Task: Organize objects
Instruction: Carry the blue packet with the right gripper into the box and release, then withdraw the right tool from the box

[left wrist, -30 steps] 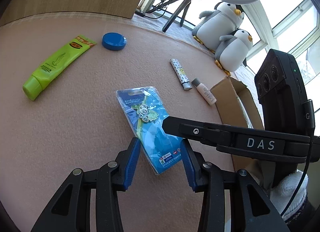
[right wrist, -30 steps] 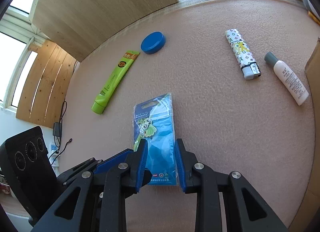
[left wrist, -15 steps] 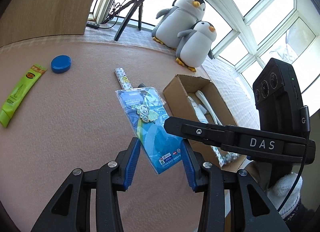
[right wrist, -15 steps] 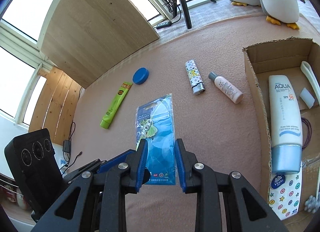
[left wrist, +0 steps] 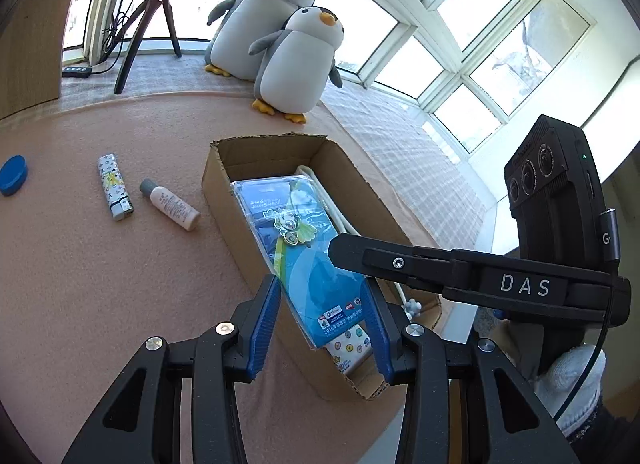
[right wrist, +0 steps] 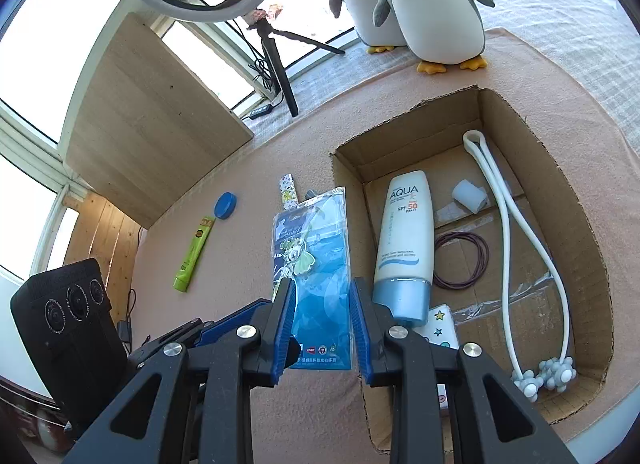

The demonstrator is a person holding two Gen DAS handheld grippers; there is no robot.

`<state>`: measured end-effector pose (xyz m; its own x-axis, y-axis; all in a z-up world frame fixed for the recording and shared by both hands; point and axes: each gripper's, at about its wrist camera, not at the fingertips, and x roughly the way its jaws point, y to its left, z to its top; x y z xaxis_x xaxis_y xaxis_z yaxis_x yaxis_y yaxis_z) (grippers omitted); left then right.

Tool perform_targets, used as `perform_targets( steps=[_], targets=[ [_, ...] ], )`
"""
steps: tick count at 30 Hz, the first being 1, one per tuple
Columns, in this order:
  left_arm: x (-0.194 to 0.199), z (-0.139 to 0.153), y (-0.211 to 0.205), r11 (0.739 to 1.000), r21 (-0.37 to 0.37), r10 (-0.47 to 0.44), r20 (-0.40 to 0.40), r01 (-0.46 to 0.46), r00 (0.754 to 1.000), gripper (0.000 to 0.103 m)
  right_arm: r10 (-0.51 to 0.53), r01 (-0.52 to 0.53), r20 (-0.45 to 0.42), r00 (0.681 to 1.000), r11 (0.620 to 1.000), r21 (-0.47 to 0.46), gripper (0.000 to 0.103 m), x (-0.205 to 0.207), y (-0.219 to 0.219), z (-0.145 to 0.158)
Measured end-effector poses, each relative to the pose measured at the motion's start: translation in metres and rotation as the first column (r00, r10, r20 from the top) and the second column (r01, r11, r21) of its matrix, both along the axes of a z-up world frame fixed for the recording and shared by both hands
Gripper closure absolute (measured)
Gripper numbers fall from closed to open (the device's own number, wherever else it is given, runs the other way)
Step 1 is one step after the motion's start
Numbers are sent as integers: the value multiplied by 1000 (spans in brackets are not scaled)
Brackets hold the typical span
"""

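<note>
Aloft — blue packet (right wrist: 316, 264) pinched between both grippers' fingers (right wrist: 285, 328), over cardboard box (right wrist: 560, 191).

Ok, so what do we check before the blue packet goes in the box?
1. Right tongs gripping the blue packet: ok.
2. Left tongs gripping it too: ok.
3. Packet fully above the cardboard box: cannot tell, the two views disagree.
4. Bare floor left in the box beside the sunscreen tube: ok.
5. Lighter and small bottle out of the way on the table: ok.
</note>
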<state>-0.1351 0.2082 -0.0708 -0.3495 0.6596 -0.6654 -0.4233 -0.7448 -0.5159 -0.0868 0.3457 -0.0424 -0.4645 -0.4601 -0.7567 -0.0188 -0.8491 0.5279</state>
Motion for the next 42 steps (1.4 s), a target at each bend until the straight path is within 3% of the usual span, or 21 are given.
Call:
perform_targets(
  steps=[9,18,27,35,37,42],
  targets=[
    [2,-3,44,997,1,-73,3,73,997,59,-83,83,10,996,997,10,78,8,47,-3],
    [-2,-4,45,996,6,-87,21,86,996,59,-103,103,17,995,995,2,78,11,59,-7],
    [0,0,20,998,-10,-55,9,55,998,59,-112,112,34,993,994,9,77,9,53,-12],
    [1,-1,-20,999,-32,8,16,-7,1000,59,-73,73,25,997,997,9,62,2,30,-10],
    [2,-1,-32,999,-37,29,16,-28,999,59,-62,62,21,998,998,12,50,-1,21,-9],
    [1,-4,-66,995,-51,90,22,-89,996,59,-33,33,7,999,999,22,48,-8,1,-7]
  ],
)
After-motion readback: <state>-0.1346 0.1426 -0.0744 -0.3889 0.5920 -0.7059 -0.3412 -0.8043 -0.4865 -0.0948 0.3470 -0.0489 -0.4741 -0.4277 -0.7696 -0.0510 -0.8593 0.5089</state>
